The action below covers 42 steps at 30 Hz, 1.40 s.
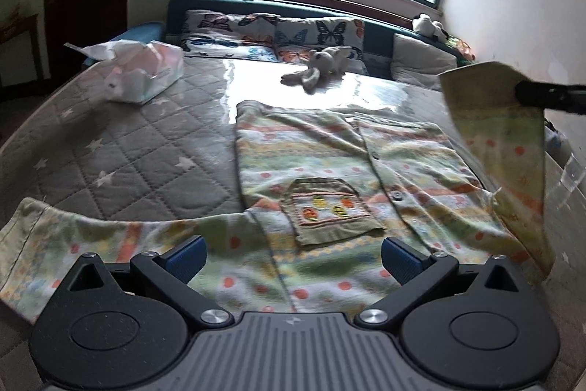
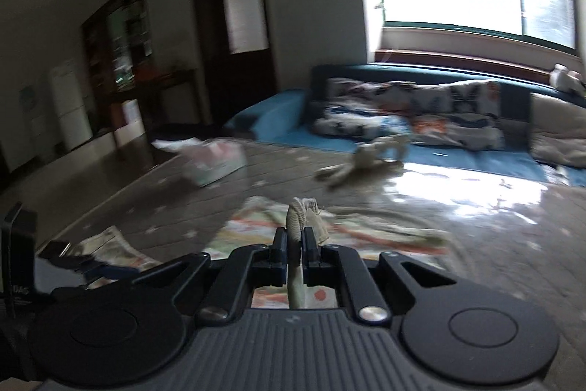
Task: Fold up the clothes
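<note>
Shirt (image 1: 329, 163) lies spread flat on the bed (image 1: 128, 149), buttons up. Right hand-held gripper (image 2: 294, 240) is clamped tight on its right sleeve, lifted off the bed. Left hand-held gripper (image 1: 293, 259) hangs wide open over the near hem, holding nothing.

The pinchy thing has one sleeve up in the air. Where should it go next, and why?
Probably the right gripper, shut on the lifted sleeve of the pastel patterned button-up shirt, should carry it across over the shirt's buttoned front. The shirt lies flat on the grey quilted bed, and the open left gripper holds nothing.
</note>
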Motion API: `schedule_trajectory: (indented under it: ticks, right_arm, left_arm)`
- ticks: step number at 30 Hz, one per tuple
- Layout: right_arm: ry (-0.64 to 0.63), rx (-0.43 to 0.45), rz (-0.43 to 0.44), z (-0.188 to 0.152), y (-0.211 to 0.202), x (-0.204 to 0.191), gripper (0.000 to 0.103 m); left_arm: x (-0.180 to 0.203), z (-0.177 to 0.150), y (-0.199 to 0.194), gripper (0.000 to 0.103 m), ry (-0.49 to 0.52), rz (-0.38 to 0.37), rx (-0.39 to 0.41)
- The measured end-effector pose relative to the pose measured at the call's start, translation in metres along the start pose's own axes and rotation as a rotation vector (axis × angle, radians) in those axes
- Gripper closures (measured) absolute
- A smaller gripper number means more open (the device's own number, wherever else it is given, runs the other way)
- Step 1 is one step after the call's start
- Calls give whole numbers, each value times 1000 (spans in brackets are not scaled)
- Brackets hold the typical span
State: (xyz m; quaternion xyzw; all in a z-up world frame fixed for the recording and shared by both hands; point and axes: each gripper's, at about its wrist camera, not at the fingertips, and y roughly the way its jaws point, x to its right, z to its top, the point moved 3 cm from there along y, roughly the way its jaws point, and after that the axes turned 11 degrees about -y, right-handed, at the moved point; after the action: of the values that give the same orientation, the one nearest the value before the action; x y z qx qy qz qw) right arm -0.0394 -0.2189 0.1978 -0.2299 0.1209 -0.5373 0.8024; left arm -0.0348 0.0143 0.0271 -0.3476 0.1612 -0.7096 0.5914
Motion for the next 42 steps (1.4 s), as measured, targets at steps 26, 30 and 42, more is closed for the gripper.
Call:
schedule_trajectory:
  ticks: [26,30,42]
  right_arm:
    - [-1,-288,-5,-93,13,14,83]
    - [47,-333,-38,-118,9,28,83]
    - [60,-281,-95,-101,25,58,83]
  left_arm:
    - [20,0,11,47,32,-67,-36]
    - [31,-9,21,62,65,-70,-70]
    - [29,-15,26,68,80,-43,-89]
